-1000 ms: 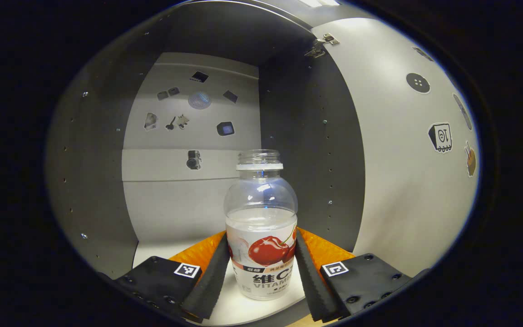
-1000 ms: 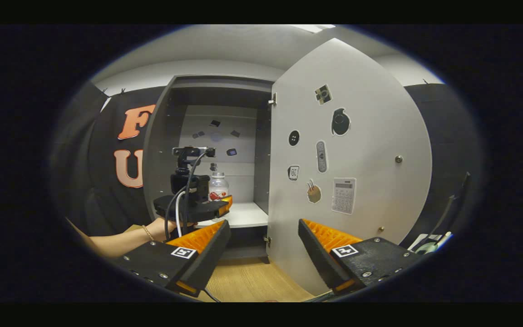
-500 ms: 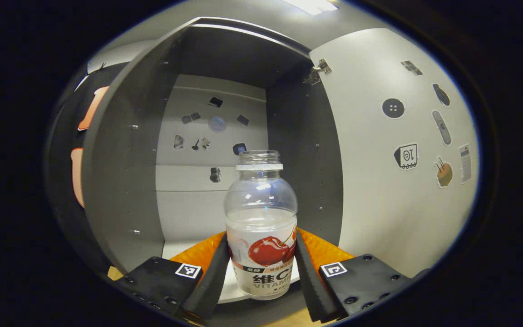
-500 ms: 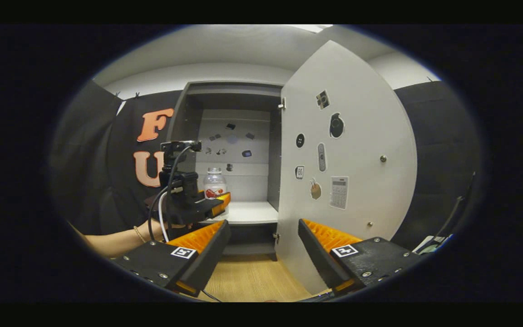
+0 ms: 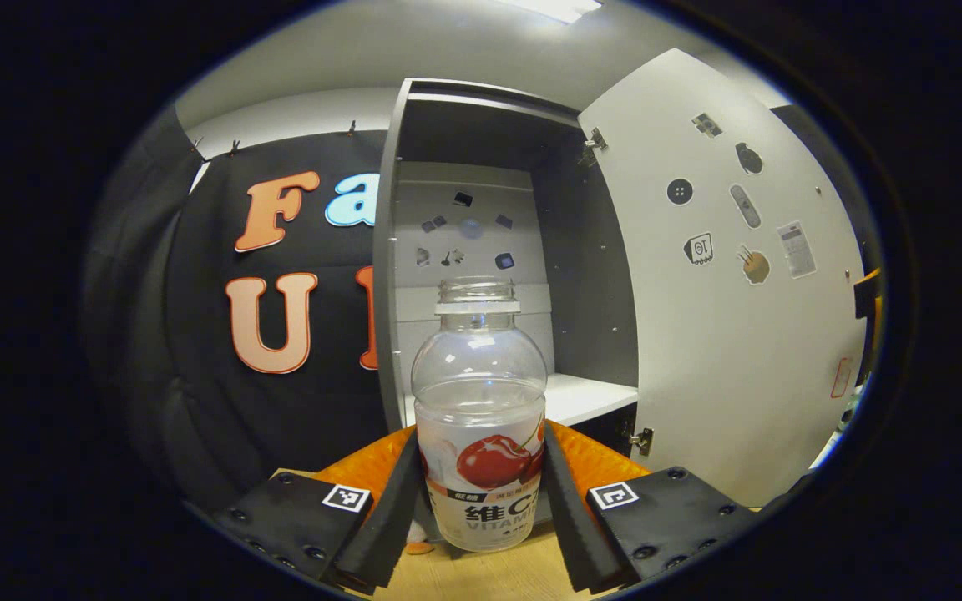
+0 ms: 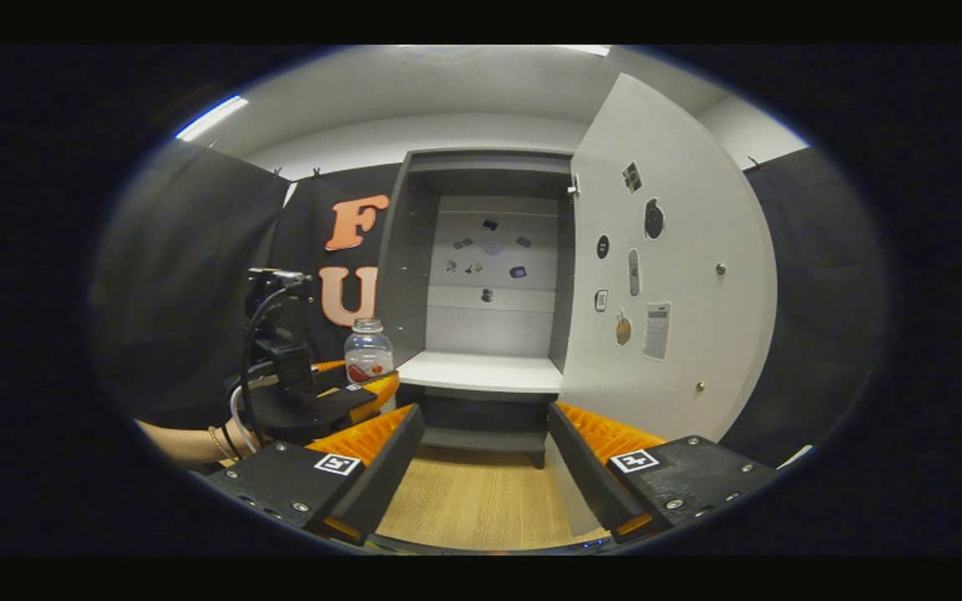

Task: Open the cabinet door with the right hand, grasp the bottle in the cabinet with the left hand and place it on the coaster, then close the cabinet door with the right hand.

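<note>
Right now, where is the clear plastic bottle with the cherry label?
The clear plastic bottle with the cherry label is upright between the left gripper fingers, outside the grey cabinet, left of its opening in the right gripper view.

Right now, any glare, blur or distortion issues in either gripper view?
Left gripper view: sharp; bottle between the fingers shows small highlights on its clear shoulder, and fisheye bows the cabinet door. Right gripper view: softer, the stickers on the door are hard to read; ceiling light strip is blown out; the cabinet interior is evenly lit, with the shelf front in shadow.
</note>
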